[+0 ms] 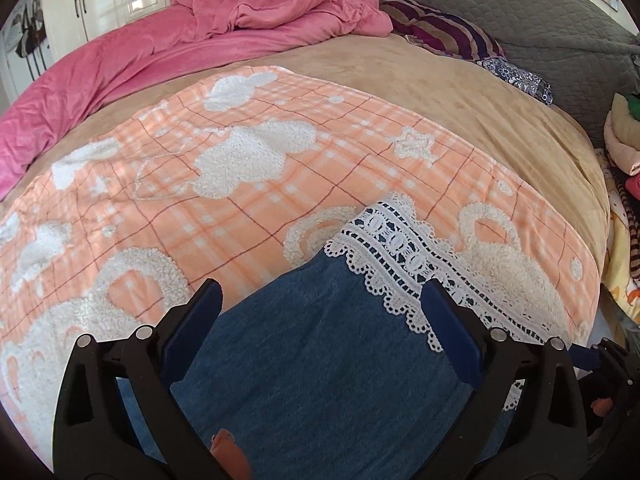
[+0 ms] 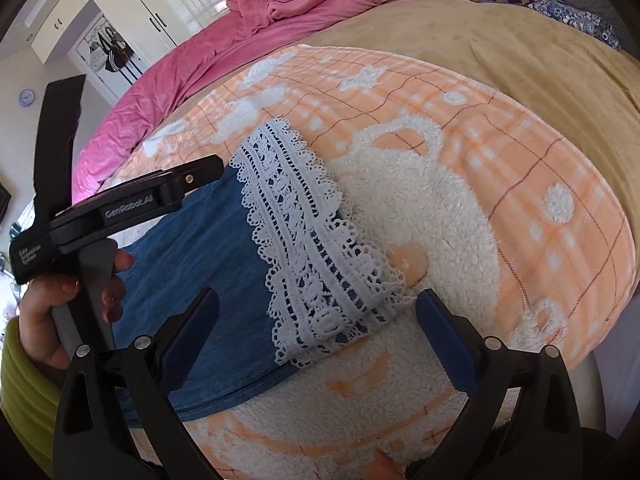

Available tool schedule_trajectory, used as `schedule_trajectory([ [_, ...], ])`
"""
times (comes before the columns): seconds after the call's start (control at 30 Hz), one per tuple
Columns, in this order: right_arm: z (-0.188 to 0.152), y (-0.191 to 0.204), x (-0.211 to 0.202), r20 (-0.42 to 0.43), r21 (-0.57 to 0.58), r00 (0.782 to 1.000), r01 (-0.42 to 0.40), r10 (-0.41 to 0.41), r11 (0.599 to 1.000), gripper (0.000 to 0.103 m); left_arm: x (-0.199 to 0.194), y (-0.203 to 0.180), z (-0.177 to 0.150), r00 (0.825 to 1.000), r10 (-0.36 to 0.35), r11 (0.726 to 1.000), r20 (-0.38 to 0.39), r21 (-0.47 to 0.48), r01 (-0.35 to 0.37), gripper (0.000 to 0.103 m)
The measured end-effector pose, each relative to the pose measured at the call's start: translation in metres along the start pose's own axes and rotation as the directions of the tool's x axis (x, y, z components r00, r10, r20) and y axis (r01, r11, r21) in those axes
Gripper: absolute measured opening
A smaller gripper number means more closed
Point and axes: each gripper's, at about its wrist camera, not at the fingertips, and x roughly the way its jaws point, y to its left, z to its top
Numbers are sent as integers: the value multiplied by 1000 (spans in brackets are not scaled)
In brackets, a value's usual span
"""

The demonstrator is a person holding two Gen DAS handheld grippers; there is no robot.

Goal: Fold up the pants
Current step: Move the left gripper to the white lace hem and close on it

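Blue denim pants [image 1: 320, 360] lie on the orange checked blanket [image 1: 180, 200] on the bed, and the white lace hem [image 1: 400, 264] is the thing to steer by; from the left tongs' camera the hem runs slantwise just ahead of the tips; the left gripper [image 1: 320, 328] hangs over the blue cloth on the near side of the hem, its two fingers wide apart with nothing between them; its right finger [image 1: 452, 336] sits at the hem's near edge, though I cannot tell if it touches; beyond the hem the blanket goes on to a tan cover [image 1: 460, 92] and a pink quilt [image 1: 160, 52].

From the right tongs' camera the lace hem [image 2: 308, 248] lies between the blue cloth on its left and a fluffy white patch [image 2: 420, 220] of the blanket on its right; the right gripper [image 2: 318, 332] sits at the near end of the hem, fingers spread wide, holding nothing; left of the hem a hand [image 2: 60, 308] in a yellow-green sleeve [image 2: 20, 380] holds the other tool over the blue cloth.

I think the pants already look doubled into a narrow strip, and the job is between grabs; next, I guess, each pair of tongs must drop down and pinch an end by the hem, then carry it back over the blue part; the lace is thin and holey, so it may slip or snag.
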Motion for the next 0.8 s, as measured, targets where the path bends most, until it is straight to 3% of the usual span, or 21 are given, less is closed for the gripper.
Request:
schedule_trajectory([
  [0.2,-1,-2,0,10,-2,1000,29,-29,1000,98,15,5,14,1000,-12,1000,-19,17,12,94],
  [0.4,-6,9,0,-3,-77,1000,7,-7,997,97,28,18,25,996,-88,994,-32,-62,86,94],
  [0.43,-6,10,0,0,-82,1000,-9,9,997,95,31,18,26,996,-86,995,-33,-59,84,94],
  [0.5,-6,11,-2,8,-93,1000,-24,25,995,72,33,15,28,997,-77,997,-21,-33,76,93],
  [0.57,-7,11,-1,7,-94,1000,-17,18,995,72,36,14,30,994,-104,994,-18,-24,104,93],
  [0.67,-4,3,-2,31,-48,999,36,-34,998,73,43,12,32,987,-154,988,-38,-11,153,84],
  [0.8,-3,-6,0,15,-2,1000,3,-3,1000,74,50,5,30,979,-185,981,-83,41,189,80],
])
